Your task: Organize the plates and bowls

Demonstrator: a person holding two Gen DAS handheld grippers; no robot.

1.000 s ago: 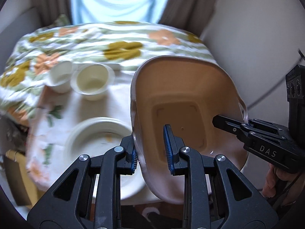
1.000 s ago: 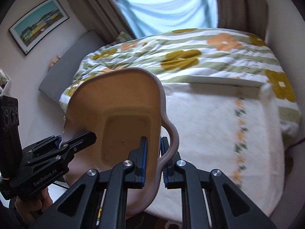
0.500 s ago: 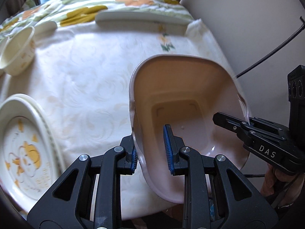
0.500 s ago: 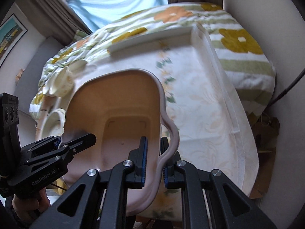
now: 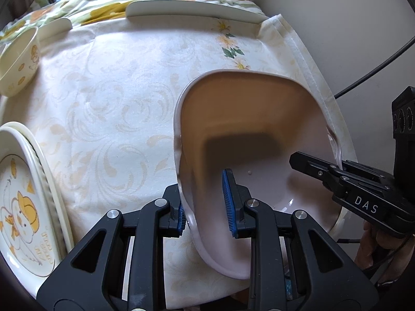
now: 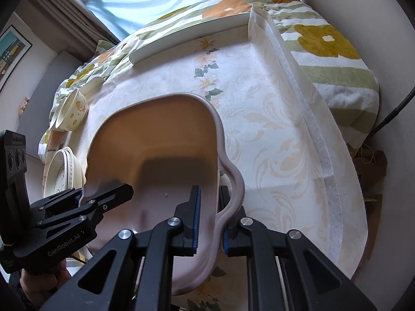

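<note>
A pale pink plastic basin (image 5: 249, 129) hangs over the right part of the white clothed table (image 5: 109, 98). My left gripper (image 5: 206, 202) is shut on its left rim. My right gripper (image 6: 208, 217) is shut on its right rim beside the handle; the basin also shows in the right wrist view (image 6: 160, 150). Stacked cream plates with a duck print (image 5: 23, 202) lie at the left. A cream bowl (image 5: 19, 62) stands at the far left. The plates (image 6: 62, 171) and bowl (image 6: 71, 114) also show in the right wrist view.
A long white tray edge (image 5: 192, 10) lies at the table's back. A flowered bedcover (image 6: 324, 41) lies behind and to the right of the table. A wall and a black cable (image 5: 376, 70) are at the right.
Both grippers have carried the basin lower and closer to the table's right part. The table now fills more of both views. Both grips are unchanged.
</note>
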